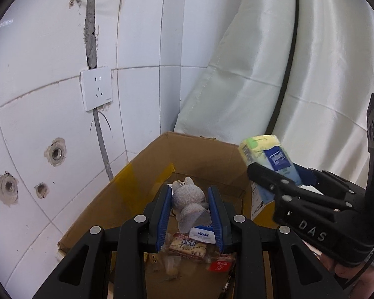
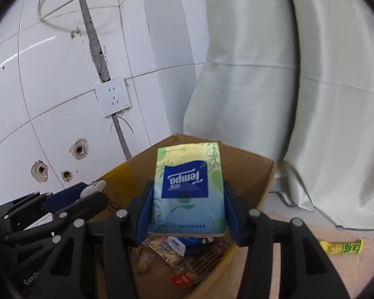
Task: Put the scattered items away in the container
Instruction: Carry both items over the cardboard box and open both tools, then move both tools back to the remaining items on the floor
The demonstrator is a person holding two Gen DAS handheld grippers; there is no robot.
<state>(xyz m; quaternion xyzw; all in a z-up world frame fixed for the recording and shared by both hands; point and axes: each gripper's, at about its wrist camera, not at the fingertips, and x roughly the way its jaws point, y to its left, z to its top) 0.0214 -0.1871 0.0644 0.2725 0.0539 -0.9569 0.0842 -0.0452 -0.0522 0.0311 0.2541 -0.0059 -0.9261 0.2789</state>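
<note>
My left gripper [image 1: 190, 191] is shut on a small grey plush toy [image 1: 190, 203] and holds it over the open cardboard box [image 1: 199, 140]. My right gripper [image 2: 188, 185] is shut on a yellow-green Tempo tissue pack [image 2: 189, 191], its blue pads pressing the pack's two sides above the box [image 2: 249, 153]. In the left wrist view the right gripper [image 1: 279, 172] comes in from the right with the tissue pack [image 1: 269, 157] over the box's right rim. The right wrist view shows the left gripper [image 2: 93, 191] at the left with the plush toy [image 2: 92, 188] peeking out.
Inside the box lie a Vinda tissue packet [image 1: 202, 234], a cracker packet [image 1: 187, 246] and a red sachet [image 1: 220, 265]. A yellow-green snack bar [image 2: 341, 248] lies on the floor right of the box. White tiled wall with a socket [image 1: 96, 88] stands behind, and a pale curtain [image 2: 274, 87] hangs to the right.
</note>
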